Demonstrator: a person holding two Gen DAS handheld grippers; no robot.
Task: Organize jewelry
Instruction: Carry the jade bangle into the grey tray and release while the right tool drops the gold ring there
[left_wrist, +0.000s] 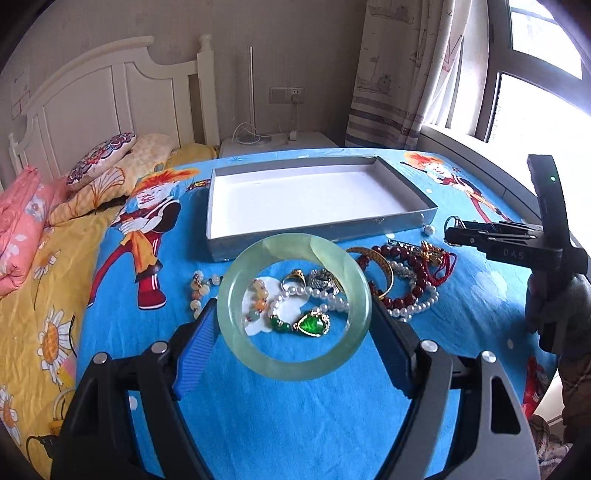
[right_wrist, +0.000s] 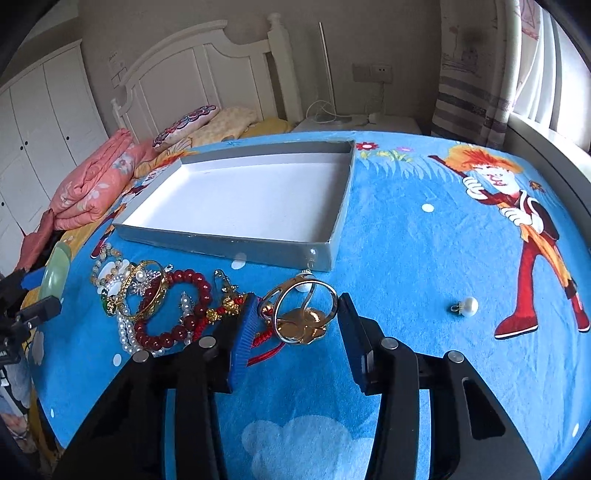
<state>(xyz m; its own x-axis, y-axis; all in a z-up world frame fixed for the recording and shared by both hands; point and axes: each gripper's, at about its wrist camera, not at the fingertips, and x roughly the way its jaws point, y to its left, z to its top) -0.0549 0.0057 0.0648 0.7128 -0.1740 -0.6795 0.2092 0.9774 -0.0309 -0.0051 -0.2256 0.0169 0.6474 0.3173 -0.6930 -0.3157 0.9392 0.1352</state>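
Observation:
My left gripper (left_wrist: 293, 314) is shut on a pale green jade bangle (left_wrist: 240, 339) and holds it above the jewelry pile (left_wrist: 402, 273) on the blue blanket. My right gripper (right_wrist: 297, 314) is shut on a gold and silver ring (right_wrist: 295, 332), held above the blanket; it also shows in the left wrist view (left_wrist: 452, 236). An empty grey tray with a white floor (left_wrist: 295, 236) (right_wrist: 258, 251) lies just beyond the pile. A loose pearl pendant (right_wrist: 467, 306) lies to the right.
The pile holds a red bead bracelet (right_wrist: 173, 332), pearl strands (left_wrist: 325, 295), a green pendant (left_wrist: 312, 325) and a gold bangle (right_wrist: 155, 295). Pink folded bedding (right_wrist: 96, 184) and pillows (left_wrist: 99, 158) lie at the left. A nightstand (left_wrist: 277, 144) and window (left_wrist: 535, 92) are behind.

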